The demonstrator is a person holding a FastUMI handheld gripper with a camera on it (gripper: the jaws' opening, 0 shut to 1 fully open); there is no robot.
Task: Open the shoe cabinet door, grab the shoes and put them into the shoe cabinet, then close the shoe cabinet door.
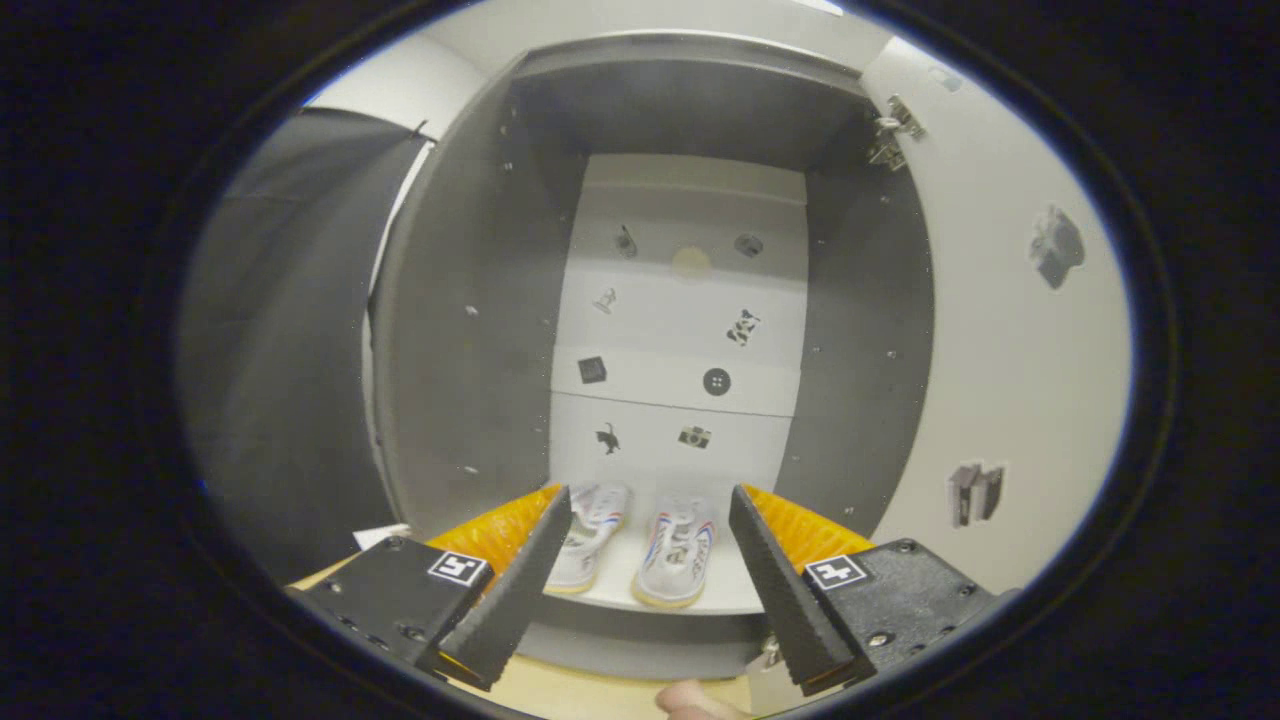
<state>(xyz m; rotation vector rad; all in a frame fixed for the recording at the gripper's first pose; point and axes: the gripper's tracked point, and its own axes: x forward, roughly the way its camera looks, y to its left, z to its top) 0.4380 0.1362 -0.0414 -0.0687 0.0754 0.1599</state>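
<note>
With its door swung wide to the right, the shoe cabinet stands open ahead of the gripper. Both fingers are spread wide apart and hold nothing. A pair of white shoes sits side by side on the cabinet's bottom shelf, near its front edge, seen between and just beyond the fingertips. Small stickers dot the pale back panel.

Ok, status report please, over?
Fingers open, holding nothing. Pair of white sneakers on cabinet floor. White cabinet door open. Nothing blocking.
</note>
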